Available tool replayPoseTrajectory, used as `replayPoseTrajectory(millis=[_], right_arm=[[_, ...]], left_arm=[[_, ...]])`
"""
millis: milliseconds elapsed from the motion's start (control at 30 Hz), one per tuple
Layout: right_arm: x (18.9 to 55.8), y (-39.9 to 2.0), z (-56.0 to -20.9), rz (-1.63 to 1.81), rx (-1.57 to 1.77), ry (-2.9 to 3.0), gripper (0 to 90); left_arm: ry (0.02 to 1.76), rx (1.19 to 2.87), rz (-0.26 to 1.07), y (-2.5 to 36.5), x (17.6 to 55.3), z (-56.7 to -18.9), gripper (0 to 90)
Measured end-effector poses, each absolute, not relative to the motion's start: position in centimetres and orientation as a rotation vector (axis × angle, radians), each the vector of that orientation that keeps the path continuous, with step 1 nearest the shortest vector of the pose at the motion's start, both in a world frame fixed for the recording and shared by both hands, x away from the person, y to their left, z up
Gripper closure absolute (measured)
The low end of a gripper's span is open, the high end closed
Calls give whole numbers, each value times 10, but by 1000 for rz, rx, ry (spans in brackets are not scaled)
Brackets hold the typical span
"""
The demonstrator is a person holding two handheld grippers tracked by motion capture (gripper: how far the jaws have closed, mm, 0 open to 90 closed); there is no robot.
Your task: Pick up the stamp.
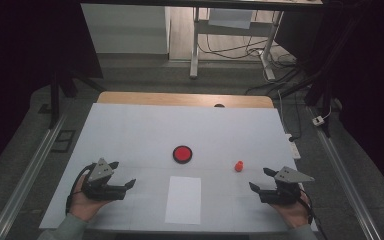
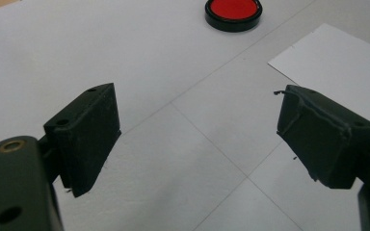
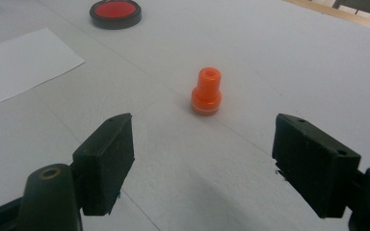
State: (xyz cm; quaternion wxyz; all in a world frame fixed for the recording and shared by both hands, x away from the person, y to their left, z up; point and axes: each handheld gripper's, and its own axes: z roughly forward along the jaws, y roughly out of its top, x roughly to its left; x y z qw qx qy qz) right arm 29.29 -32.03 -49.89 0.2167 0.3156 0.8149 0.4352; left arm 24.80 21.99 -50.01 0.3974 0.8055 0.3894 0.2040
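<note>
A small orange stamp-like peg [image 1: 238,166] stands upright on the white table cover, right of centre; the right gripper view has this peg [image 3: 206,91] just ahead of the jaws. A round red pad in a black rim [image 1: 182,154] lies mid-table, and a white paper sheet [image 1: 183,199] lies in front of it. My right gripper [image 1: 261,179] rests near the front right, open and empty, a short way from the peg. My left gripper [image 1: 121,173] rests at the front left, open and empty. The red pad [image 2: 233,13] and the paper [image 2: 337,72] lie beyond its jaws.
The white cover [image 1: 130,130] spans a wooden table whose far edge [image 1: 185,99] shows. Beyond it stand a desk frame [image 1: 230,45] and loose floor cables [image 1: 285,85]. A power strip [image 1: 294,149] lies off the table's right side.
</note>
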Motion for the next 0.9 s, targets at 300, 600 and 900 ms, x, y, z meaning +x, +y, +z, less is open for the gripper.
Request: replayPoseTrajectory(millis=[300, 600, 900], right_arm=[[293, -320, -499, 1205, 878, 2259, 223], [293, -320, -499, 1207, 880, 2260, 225], [293, -319, -500, 1204, 881, 2264, 227]], left_arm=[[983, 2049, 514, 219, 248, -501, 152], [984, 2051, 514, 220, 248, -501, 153], [986, 2053, 516, 221, 248, -501, 153]])
